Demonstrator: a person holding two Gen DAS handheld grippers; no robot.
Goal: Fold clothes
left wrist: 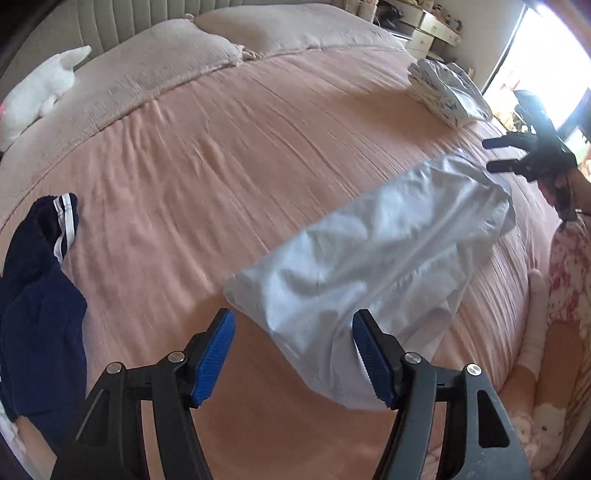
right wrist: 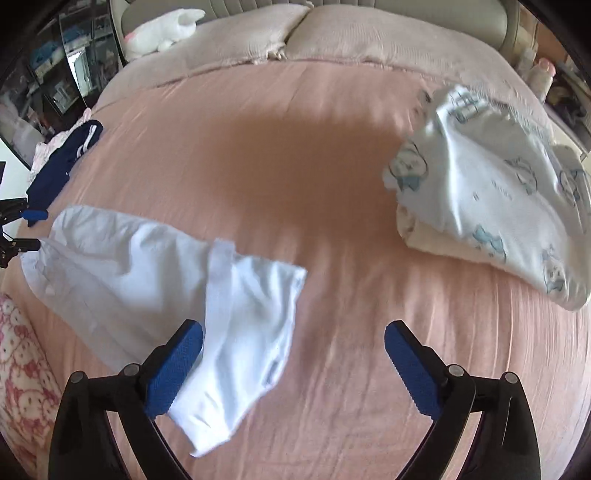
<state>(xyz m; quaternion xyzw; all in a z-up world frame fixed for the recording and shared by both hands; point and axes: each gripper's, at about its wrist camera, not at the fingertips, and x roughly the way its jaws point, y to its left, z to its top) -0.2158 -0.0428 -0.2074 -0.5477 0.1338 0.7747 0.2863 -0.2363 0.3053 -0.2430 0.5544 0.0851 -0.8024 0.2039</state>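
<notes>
A white garment [left wrist: 369, 258] lies folded in a long strip on the pink bedcover [left wrist: 221, 166]. My left gripper [left wrist: 293, 325] is open above the strip's near end. The cloth runs past its right pad [left wrist: 373, 362], and the left pad is clear of it. In the right wrist view the same white garment [right wrist: 147, 266] shows a band across its middle. My right gripper [right wrist: 293, 328] stands wide open over its other end, with the cloth beside the left pad [right wrist: 173, 369] and bare bedcover [right wrist: 295, 166] between the pads. Each gripper also shows in the other view: right gripper [left wrist: 506, 155], left gripper [right wrist: 29, 229].
A navy garment with white stripes [left wrist: 37, 295] [right wrist: 62, 162] lies at the bed's left edge. A stack of folded printed clothes [left wrist: 450, 92] [right wrist: 498, 192] sits at the right. Pillows [left wrist: 295, 29] and a white plush toy [left wrist: 40, 85] are at the headboard. A person's pink patterned clothing [left wrist: 569, 266] is close by.
</notes>
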